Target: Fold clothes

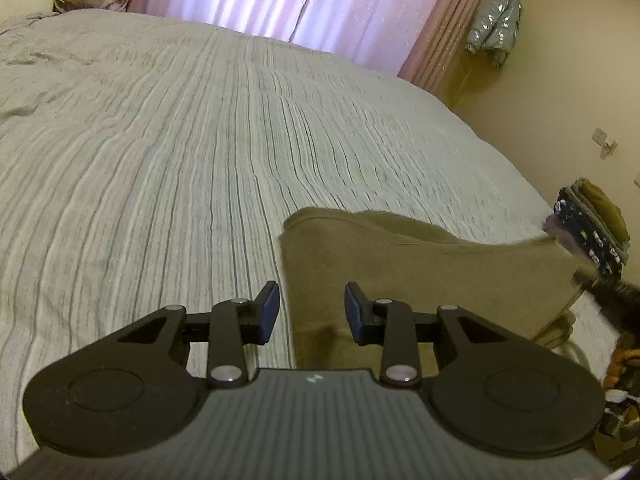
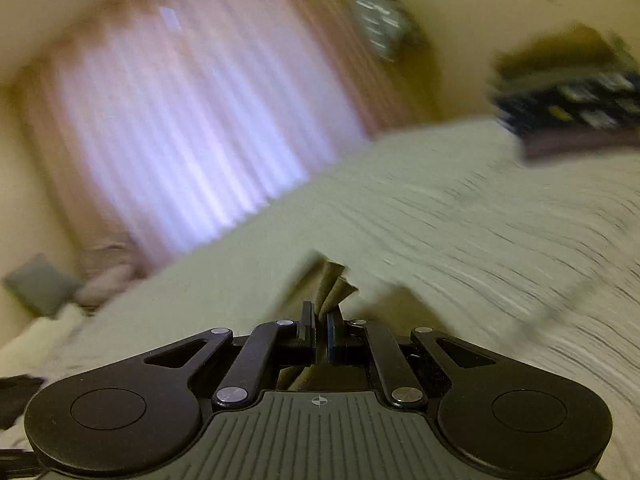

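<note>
In the left wrist view, the left hand-held gripper [image 1: 312, 312] stood about half open with nothing between its jaws, hanging over the near left edge of one olive-brown garment [image 1: 420, 280]. That garment lay on the striped bed [image 1: 180, 140] from about twelve o'clock round to three o'clock of the gripper, its left edge running nearly straight away from the camera just inside the left pad. Its long axis looked to run from there toward three o'clock, where the far corner was lifted off the bed and met a dark, blurred shape at the frame edge, probably the other tool. At about two o'clock, at the bed's far right edge, sat one stack of folded clothes [image 1: 596, 232]. One silver jacket [image 1: 496, 24] hung by the curtain.

In the right wrist view, heavily blurred, the right hand-held gripper [image 2: 320, 334] was pinched closed on a bunched fold of the same olive cloth [image 2: 334, 292], which rose toward twelve o'clock from the pads. The stack [image 2: 572, 108] showed at about two o'clock.

By my reading, the right hand had the cloth and the left, nearer the flat edge, had only to drop and close on it.
</note>
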Motion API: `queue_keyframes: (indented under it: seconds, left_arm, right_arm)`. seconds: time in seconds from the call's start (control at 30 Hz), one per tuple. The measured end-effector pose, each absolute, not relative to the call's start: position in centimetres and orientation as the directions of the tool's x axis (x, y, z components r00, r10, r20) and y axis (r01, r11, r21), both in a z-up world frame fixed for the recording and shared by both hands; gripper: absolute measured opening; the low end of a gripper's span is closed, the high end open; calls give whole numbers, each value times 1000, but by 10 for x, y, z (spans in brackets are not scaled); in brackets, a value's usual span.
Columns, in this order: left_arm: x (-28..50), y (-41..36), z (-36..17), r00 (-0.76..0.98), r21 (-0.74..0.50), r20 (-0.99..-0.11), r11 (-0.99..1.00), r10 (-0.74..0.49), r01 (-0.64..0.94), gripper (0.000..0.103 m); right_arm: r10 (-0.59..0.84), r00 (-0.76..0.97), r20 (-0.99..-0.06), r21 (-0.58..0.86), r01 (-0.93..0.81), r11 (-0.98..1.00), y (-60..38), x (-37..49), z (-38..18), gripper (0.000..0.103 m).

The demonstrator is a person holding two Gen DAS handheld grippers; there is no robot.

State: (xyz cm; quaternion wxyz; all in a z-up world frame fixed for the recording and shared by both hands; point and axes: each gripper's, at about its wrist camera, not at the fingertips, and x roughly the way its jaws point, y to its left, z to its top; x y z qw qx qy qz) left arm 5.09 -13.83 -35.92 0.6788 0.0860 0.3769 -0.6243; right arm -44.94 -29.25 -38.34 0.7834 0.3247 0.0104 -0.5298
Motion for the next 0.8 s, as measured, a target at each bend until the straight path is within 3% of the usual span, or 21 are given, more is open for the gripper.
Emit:
queue_keyframes:
  seconds: [0.1,0.3,0.43,0.57,0.6,0.67,0.77,0.8]
  left_arm:
    - [49,-141,-365,-71,-356,-631,207,-773,911,29]
    - [51,-142,-366,-67,-351,-636,211,-769,912,29]
    - [54,-147,-371,-54,-337,-662,233,-748,912,29]
    - [56,-155,-360,-31,-298,-657,222,-753,928,29]
    - [55,-158,-355,-25,-287,-652,217,-758,933,29]
    - [52,-166,-347,-21,-267,-639,196,-769,943,28]
    - [37,-186,-340,-55,-242,-623,125,-780,962,28]
    - [31,-195,-342,-71,-234,-629,100,-774,967,24]
  right_arm:
    - [-798,397,-454,537,836,110,-296,-467,-416,4]
    - [-835,398,-381,490,852,182,-282,-468,-394,4]
    - [-779,362,-512,487,869,84,-300,-461,-419,5]
    - [-793,288,-537,363,927,91,-293,-454,-401,7]
    - [-811,249,-530,314,946,85,-289,-449,-393,15]
    - [-858,155,-490,206,977,59,-287,-436,-377,64]
    - [-891,210,-402,116,977,178,-284,-407,-359,65]
    - [-873,242,-424,72,970,233,-290,-393,-363,64]
